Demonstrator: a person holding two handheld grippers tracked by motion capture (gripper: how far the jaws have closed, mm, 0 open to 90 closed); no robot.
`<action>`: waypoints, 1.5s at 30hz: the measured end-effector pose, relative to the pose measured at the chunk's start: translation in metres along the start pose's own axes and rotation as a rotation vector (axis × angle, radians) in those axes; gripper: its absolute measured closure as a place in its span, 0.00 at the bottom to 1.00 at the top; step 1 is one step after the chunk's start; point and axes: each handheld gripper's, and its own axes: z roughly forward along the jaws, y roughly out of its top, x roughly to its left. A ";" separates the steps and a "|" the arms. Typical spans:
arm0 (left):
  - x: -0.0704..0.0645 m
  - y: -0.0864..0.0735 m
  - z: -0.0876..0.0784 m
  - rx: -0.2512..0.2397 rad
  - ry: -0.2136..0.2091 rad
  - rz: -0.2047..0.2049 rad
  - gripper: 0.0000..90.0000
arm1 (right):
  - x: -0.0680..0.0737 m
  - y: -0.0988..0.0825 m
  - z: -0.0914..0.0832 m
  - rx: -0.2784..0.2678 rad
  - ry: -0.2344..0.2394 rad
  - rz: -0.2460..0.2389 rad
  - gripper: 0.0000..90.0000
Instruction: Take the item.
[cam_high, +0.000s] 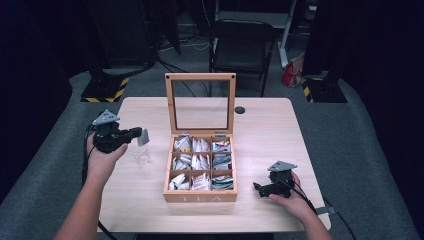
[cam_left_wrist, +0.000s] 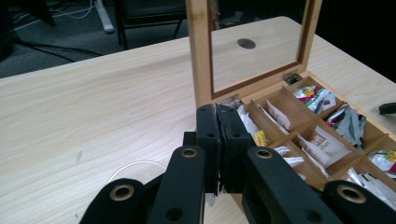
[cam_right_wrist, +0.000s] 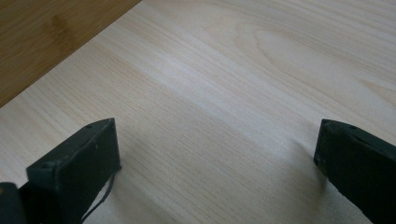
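Observation:
A wooden tea box (cam_high: 200, 196) stands mid-table with its glass lid (cam_high: 200, 102) upright and open. Its compartments hold several tea packets (cam_high: 200, 162). My left gripper (cam_high: 138, 133) hovers to the left of the box, shut on a small grey tea packet (cam_high: 144, 136). In the left gripper view the jaws are pressed together on the packet's thin edge (cam_left_wrist: 218, 154), and the open box (cam_left_wrist: 327, 135) lies beyond. My right gripper (cam_high: 260, 189) rests low on the table at the box's right, open, with bare wood between its fingers (cam_right_wrist: 79, 161).
A faint clear ring (cam_high: 141, 157) lies on the table (cam_high: 270, 135) under the left gripper. A dark round grommet (cam_high: 240, 110) sits near the table's far edge. Behind the table stand a folding chair (cam_high: 241, 47) and dark stands on the floor.

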 end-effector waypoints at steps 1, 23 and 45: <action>0.001 0.000 -0.001 0.001 0.004 -0.001 0.98 | 0.000 0.000 0.000 0.000 0.000 -0.001 0.00; 0.028 -0.012 -0.002 0.003 0.090 -0.045 0.98 | 0.000 0.000 0.000 0.000 0.000 -0.001 0.00; 0.037 -0.031 0.014 0.030 0.102 -0.077 0.98 | 0.000 0.000 0.000 0.000 0.000 -0.001 0.00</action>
